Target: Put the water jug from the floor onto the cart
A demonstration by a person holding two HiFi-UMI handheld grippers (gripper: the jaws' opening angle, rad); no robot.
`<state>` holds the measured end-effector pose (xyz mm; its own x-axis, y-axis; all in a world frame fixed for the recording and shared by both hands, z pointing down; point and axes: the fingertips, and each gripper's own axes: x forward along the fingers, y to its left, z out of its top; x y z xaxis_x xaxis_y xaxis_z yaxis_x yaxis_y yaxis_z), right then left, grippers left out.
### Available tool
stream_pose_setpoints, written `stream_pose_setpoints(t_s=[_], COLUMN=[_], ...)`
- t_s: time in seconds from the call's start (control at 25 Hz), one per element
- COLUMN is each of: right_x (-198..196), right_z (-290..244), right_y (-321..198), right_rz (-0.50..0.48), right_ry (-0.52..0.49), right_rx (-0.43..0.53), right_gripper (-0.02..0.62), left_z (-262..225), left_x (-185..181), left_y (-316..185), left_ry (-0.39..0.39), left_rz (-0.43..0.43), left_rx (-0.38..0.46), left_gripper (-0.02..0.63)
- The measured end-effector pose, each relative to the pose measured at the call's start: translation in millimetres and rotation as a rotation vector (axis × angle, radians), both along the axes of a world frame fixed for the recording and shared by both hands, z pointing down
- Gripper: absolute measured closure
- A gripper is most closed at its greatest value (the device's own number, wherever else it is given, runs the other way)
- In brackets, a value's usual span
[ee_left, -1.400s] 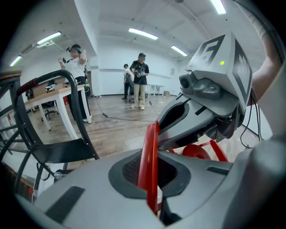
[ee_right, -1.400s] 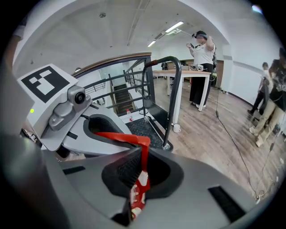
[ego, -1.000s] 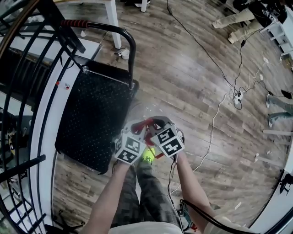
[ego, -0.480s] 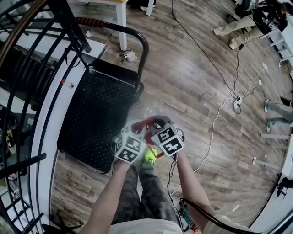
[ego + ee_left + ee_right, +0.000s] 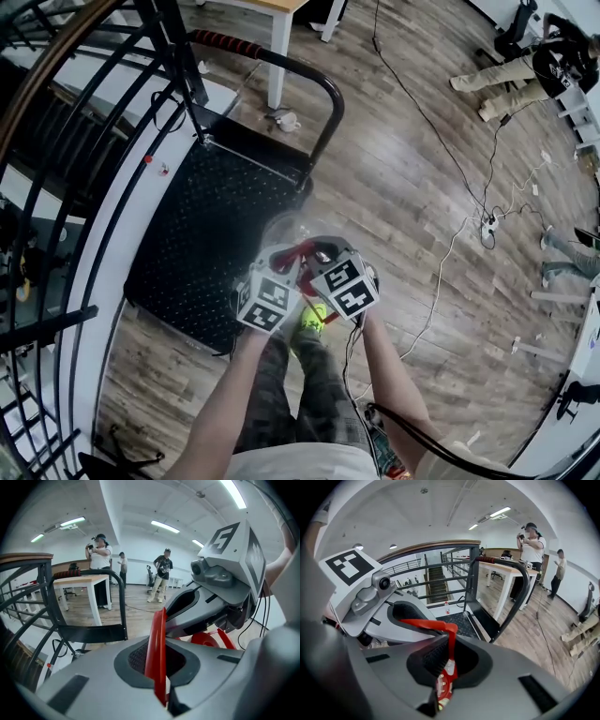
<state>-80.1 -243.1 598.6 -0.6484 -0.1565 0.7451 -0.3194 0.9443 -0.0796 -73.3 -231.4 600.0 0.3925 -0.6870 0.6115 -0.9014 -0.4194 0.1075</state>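
Note:
A clear water jug [image 5: 281,232] hangs by its red handle [image 5: 306,251] just off the near right corner of the black cart deck [image 5: 202,239]. My left gripper [image 5: 287,261] and right gripper [image 5: 324,257] sit side by side, both shut on that handle. In the left gripper view the red handle [image 5: 157,651] stands as a strip pinched between the jaws of the left gripper [image 5: 158,663]. In the right gripper view the handle [image 5: 449,641] bends down into the closed right gripper [image 5: 443,665]. The jug body is mostly hidden under the grippers.
The cart's push bar [image 5: 281,64] with a red grip rises at its far end. A black stair railing [image 5: 56,187] runs along the left. White table legs [image 5: 279,66] stand behind the cart. Cables and a power strip [image 5: 487,202] lie on the wooden floor to the right. People stand far off.
Both grippers have kept their hold on the red handle and carried the jug forward toward the cart. The cart deck and push bar now lie closer in the head view.

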Motion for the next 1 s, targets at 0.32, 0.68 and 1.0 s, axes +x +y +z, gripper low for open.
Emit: stream_pose_setpoints(t_s=[0.32,0.68,1.0], right_x=[-59.3,-121.1,-155.0], right_z=[-7.3,-12.3,-14.7], right_y=[3.8,3.6,-12.2], right_rz=[-0.12,-0.253,-0.379], right_ry=[-0.027,-0.069,-0.074], right_rx=[-0.006,-0.04,-0.078], right_gripper=[0.577,0.577,0.577], left_z=[-6.5,-11.2,-12.9], left_x=[-57.7,-118.6,-152.8], left_y=[3.6,1.8,-15.9], left_ry=[-0.035,-0.082,-0.104], left_rz=[-0.106,-0.232,-0.351], left_rx=[0.0,-0.032,-0.056], left_gripper=[0.594,0.594,0.594])
